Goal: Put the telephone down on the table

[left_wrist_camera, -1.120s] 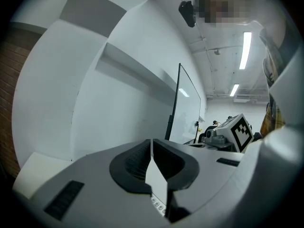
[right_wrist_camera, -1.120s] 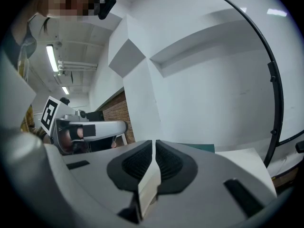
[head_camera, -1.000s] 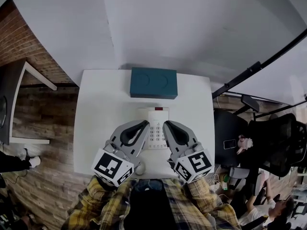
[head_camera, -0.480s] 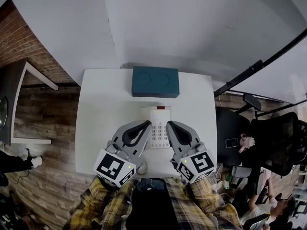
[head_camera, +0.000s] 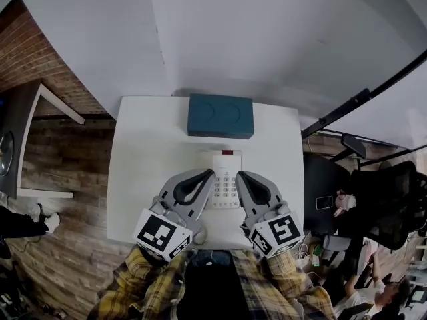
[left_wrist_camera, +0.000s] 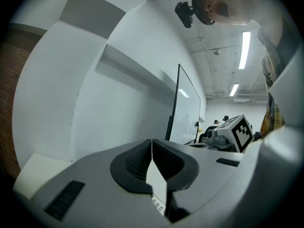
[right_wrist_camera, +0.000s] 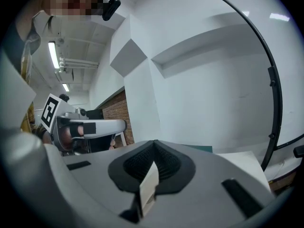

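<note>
Telephone (head_camera: 225, 179) on table (head_camera: 140, 159) between closed left hand-held gripper (head_camera: 211, 173), right hand-held gripper (head_camera: 240, 176).

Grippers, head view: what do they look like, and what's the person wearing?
Both the left gripper and right gripper are grey wedge-shaped shells with black ribbed pads. Each carries a white cube with black square markers at the rear. The sleeves are yellow-and-dark plaid.
</note>
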The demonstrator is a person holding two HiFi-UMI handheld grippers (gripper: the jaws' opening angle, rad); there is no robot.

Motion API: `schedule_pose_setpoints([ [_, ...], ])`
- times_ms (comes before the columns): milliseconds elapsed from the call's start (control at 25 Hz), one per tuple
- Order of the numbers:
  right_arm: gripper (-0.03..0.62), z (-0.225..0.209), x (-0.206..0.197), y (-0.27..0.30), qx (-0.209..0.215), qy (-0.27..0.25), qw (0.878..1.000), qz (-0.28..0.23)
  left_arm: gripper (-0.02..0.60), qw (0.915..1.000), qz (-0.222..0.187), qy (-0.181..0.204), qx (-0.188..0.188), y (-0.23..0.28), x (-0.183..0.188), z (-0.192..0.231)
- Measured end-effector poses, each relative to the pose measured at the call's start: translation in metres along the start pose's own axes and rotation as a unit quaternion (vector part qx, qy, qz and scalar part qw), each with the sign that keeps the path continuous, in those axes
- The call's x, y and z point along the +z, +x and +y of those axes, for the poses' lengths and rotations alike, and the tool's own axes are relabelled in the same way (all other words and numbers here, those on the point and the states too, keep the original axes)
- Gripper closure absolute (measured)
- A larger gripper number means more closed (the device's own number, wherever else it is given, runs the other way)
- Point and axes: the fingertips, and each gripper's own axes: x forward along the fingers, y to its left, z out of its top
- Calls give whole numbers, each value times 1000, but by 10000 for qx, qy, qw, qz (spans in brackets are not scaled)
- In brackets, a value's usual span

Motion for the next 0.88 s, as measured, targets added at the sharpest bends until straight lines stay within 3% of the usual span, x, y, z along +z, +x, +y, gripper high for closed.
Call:
schedule_pose_setpoints([
  [880, 571, -8, -2, 2, -21, 42, 10000, 27, 561, 10000, -14, 31, 30, 3, 1, 4],
])
